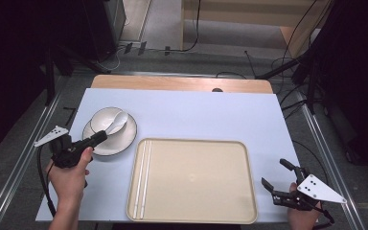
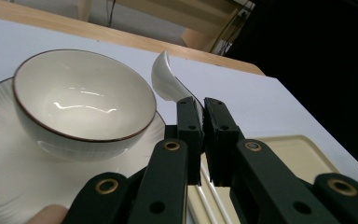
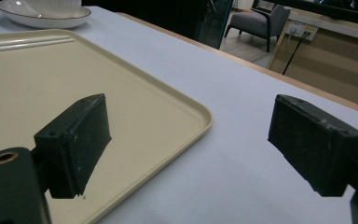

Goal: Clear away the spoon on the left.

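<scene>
While clamped by its handle in the left gripper (image 1: 97, 137), white spoon (image 1: 118, 120) points toward one o'clock above bowl (image 1: 104, 118) and plate (image 1: 124, 139); tray (image 1: 191, 179) and chopsticks (image 1: 143, 177) at four o'clock; right gripper (image 1: 277, 176) spread apart, idle.

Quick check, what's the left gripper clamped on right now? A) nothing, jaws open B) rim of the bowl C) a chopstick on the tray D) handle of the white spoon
D: in the left gripper view the left gripper has its jaws pinched on the white spoon by its handle, beside the bowl.

spoon (image 2: 168, 79) handle hidden between fingers (image 2: 189, 135), plate (image 2: 9, 172) cut off
</scene>
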Available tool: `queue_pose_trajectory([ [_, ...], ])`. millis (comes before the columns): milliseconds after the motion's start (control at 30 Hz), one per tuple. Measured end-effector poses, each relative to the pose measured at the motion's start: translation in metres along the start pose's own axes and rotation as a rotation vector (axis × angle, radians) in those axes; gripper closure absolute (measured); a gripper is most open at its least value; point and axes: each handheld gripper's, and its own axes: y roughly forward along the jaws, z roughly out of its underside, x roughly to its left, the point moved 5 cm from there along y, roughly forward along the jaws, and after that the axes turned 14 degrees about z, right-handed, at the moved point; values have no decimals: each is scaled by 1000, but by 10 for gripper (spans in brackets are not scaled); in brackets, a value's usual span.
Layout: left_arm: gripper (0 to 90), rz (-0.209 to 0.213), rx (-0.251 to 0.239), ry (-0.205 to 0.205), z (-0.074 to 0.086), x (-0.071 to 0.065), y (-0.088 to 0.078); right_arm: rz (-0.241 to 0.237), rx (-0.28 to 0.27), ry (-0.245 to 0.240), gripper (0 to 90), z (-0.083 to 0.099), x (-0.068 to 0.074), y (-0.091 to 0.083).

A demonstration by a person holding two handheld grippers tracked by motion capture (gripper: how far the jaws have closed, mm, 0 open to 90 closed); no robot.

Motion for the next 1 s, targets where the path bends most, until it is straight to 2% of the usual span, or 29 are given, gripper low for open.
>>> queue_pose_trajectory([
  [133,868,28,13,12,2,-9,5,2,2,-2,130,0,0,0],
  [333,868,42,21,24,6,-17,11,3,-2,-2,130,0,-1,-1],
  [467,868,62,34,18,13,-23,18,3,-3,-3,130,0,-1,-1],
  [1000,868,82,86,26,36,-33,37,1,3,-6,130,0,0,0],
])
